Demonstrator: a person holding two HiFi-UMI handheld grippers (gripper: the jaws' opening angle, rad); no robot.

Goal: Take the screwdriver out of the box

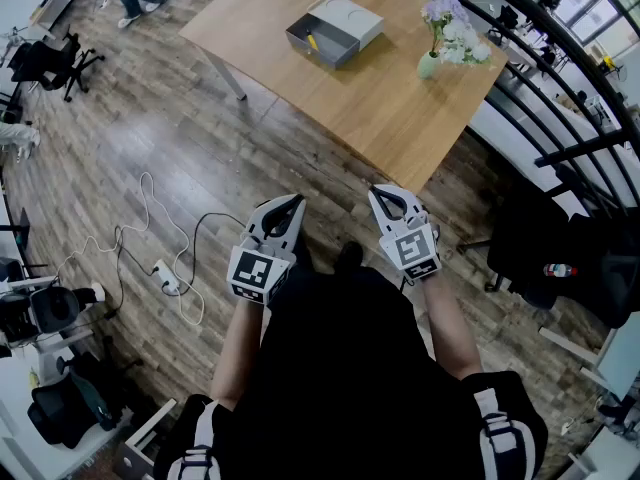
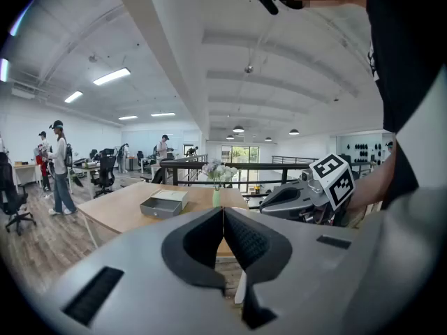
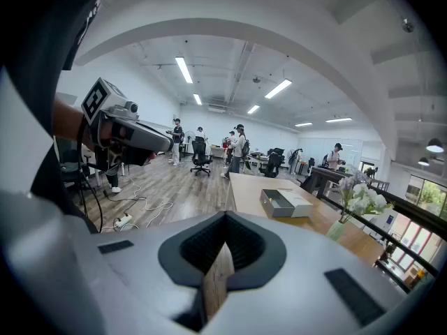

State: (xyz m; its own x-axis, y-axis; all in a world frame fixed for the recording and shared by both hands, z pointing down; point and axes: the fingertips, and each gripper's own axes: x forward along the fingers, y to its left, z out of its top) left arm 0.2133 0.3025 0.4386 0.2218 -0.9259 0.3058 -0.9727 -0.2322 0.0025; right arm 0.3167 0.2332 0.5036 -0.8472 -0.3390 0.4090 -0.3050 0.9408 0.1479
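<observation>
I hold the left claw (image 1: 295, 204) and right claw (image 1: 379, 194) clenched, empty, near my body: reach not begun. The yellow-handled screwdriver (image 1: 311, 40) lies in the open grey box (image 1: 340, 18) on the wooden bench (image 1: 385, 103).

Black top (image 1: 340, 388); grey claws (image 1: 297, 201) (image 1: 375, 192)

the yellow item (image 1: 311, 40) inside the box (image 1: 350, 16) is too small to identify.

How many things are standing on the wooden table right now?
2: the open grey box toward the far end, and the flower vase to its right. A yellow item lies inside the box; more may be hidden there.
</observation>
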